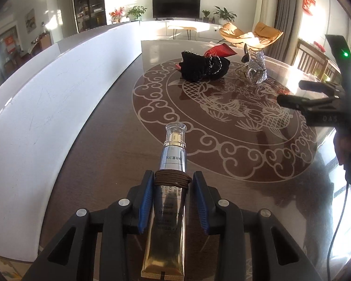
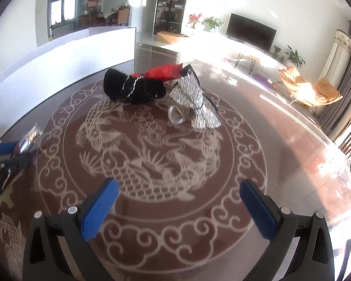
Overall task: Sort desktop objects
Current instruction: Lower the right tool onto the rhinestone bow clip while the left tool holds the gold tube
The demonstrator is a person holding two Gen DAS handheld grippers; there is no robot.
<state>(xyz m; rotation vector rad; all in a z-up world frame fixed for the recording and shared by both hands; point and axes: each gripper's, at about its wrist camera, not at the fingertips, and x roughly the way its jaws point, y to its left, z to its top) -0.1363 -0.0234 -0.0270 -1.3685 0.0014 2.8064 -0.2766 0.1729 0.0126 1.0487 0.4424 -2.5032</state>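
On the dark glossy table (image 1: 100, 154), near its white raised border (image 1: 58, 93), a silver-and-gold cosmetic tube (image 1: 169, 201) lies lengthwise between the blue pads (image 1: 146, 201) of the left gripper (image 1: 173, 182), its clear cap pointing away toward the table's middle. A brown cord (image 1: 172, 179) is wound around the tube just where the fingertips reach. A sliver of gap shows on each side, so the jaws stand slightly apart and the pads do not press on the tube. The left wrist view alone shows this tube whole; in the right wrist view only a bright glint of it (image 2: 29, 138) appears at the far left edge beside the left gripper's blue pad (image 2: 4, 147). The right gripper (image 2: 177, 195) hovers over the pale dragon medallion (image 2: 152, 154) with its jaws wide apart and nothing between them; the left wrist view shows it from the side at the right edge (image 1: 290, 93), with a green light lit on its body. Farther across the table lie a black fabric pouch (image 2: 133, 89), a red packet (image 2: 163, 71) behind it, and a sparkly silver bow clip (image 2: 194, 100), which the right wrist view shows more closely.
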